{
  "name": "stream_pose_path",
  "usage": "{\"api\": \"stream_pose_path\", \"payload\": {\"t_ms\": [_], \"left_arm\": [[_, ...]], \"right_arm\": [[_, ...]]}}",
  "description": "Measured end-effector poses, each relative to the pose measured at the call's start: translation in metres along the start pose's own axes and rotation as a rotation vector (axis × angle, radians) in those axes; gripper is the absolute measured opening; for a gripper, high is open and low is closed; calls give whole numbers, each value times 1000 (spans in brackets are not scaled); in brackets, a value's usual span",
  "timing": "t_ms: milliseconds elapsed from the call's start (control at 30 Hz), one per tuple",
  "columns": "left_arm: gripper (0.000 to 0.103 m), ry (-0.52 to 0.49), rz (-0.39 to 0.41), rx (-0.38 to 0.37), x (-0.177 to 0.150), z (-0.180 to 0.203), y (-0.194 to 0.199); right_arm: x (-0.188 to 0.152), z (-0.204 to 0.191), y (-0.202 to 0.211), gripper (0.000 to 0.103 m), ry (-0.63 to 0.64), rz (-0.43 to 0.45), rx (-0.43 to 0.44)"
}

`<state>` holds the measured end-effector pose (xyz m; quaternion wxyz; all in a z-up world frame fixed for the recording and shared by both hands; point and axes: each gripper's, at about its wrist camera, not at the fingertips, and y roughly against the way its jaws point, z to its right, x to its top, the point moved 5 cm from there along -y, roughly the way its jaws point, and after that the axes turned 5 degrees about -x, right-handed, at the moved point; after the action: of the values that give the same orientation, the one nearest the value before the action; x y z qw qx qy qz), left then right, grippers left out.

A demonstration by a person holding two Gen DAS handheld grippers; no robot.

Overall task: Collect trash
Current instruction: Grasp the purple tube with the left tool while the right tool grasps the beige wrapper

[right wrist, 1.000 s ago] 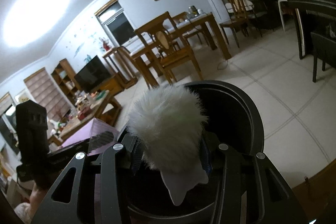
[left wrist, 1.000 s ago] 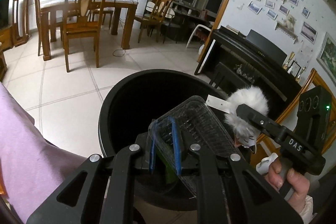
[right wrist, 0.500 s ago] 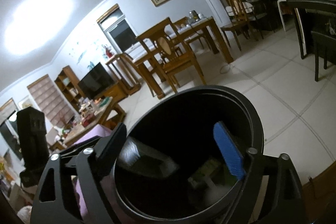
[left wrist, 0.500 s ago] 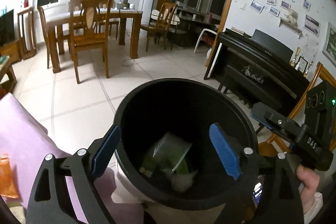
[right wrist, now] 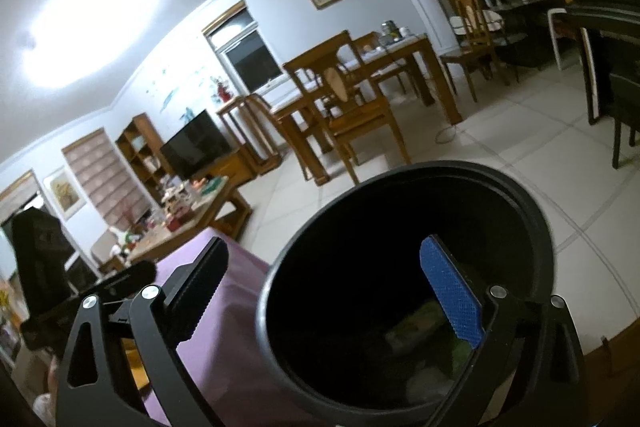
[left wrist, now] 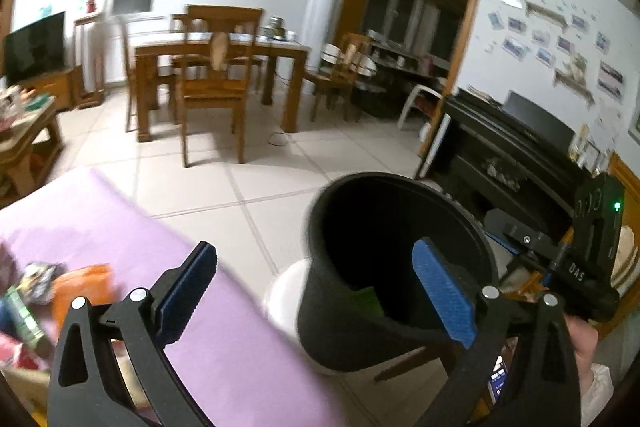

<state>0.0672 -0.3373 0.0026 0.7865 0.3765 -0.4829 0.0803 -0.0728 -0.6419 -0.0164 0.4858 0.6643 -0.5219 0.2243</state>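
Trash is split between two spots, both placed here relative to the black bin (left wrist: 400, 267). Bin is seen standing on the tiled floor (left wrist: 224, 195), mouth open, just beside the edge of a purple-covered surface (left wrist: 132, 251). Largest thing near it is that purple surface, on the bin's left in the left wrist view; a white round object (left wrist: 286, 291), identity unclear, is wedged between surface & bin wall.

Inside the bin, some pale green packaging (right wrist: 424, 327) is made out low down, w/ more pale bits beside it, so part of the collecting looks done. Contents are dark; exact count can't be given.

Far from the bin, at the left end of the purple surface, a cluster of wrappers (left wrist: 44, 291) is still lying: an orange packet, a dark patterned one, something green. Blurred, so no finer detail. These appear to be what's left.

Left gripper (left wrist: 316, 287) is held near the bin, jaws opening, spread wide, nothing between them. Right gripper (right wrist: 332, 291) is held over the bin mouth, jaws opening too, wide apart, nothing pinched.

Est. progress: partway; the far-side wrappers are judged next.
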Motion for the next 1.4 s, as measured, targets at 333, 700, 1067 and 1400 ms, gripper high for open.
{"api": "stream_pose_path", "payload": {"t_ms": [333,700,1067,1400], "left_arm": [[97,228,111,239,-25,-123,100],[97,500,62,557,-77,-271,174],[78,489,-92,586,-111,-323,170],[33,457,-118,610,-117,-335,182]], "right_arm": [[-25,-107,-37,95,147,-95,115],[-97,-270,-77,95,414,-296,351],[-175,-359,-132,56,811,-476,310],[-185,-359,-146,30,835,-513,335]]}}
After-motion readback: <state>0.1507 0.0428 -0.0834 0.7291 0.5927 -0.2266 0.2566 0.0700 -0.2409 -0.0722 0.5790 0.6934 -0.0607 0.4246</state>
